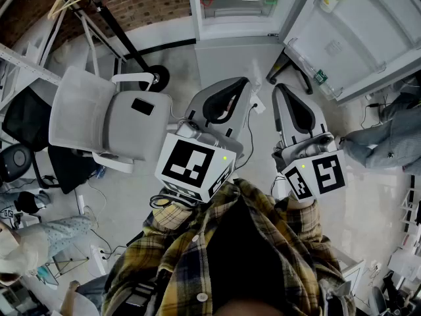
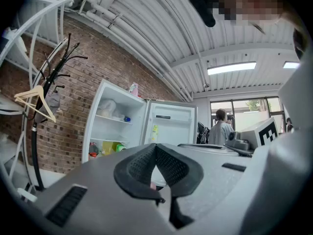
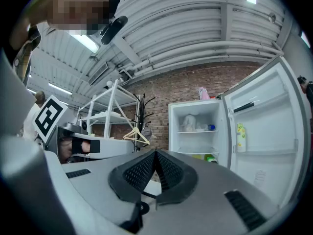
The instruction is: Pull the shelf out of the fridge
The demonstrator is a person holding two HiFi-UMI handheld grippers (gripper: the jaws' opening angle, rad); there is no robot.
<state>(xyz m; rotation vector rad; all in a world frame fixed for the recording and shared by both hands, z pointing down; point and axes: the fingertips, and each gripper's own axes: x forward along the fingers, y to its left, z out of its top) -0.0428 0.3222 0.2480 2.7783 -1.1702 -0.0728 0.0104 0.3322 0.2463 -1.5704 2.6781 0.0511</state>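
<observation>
Open white fridge (image 1: 237, 8) against a brick wall, door (image 1: 348, 31) swung wide to the right. Inside, shelf (image 3: 198, 131) in place across the compartment, a pale bag and a small bottle on it. Well short of the fridge, left gripper (image 1: 247, 83) and right gripper (image 1: 279, 88) side by side, held level, aimed toward it. Both with jaws closed together, tips touching, nothing between them. Off to the left, grey office chair (image 1: 125, 127), black coat stand (image 2: 35, 151) with wooden hanger (image 2: 34, 99).
</observation>
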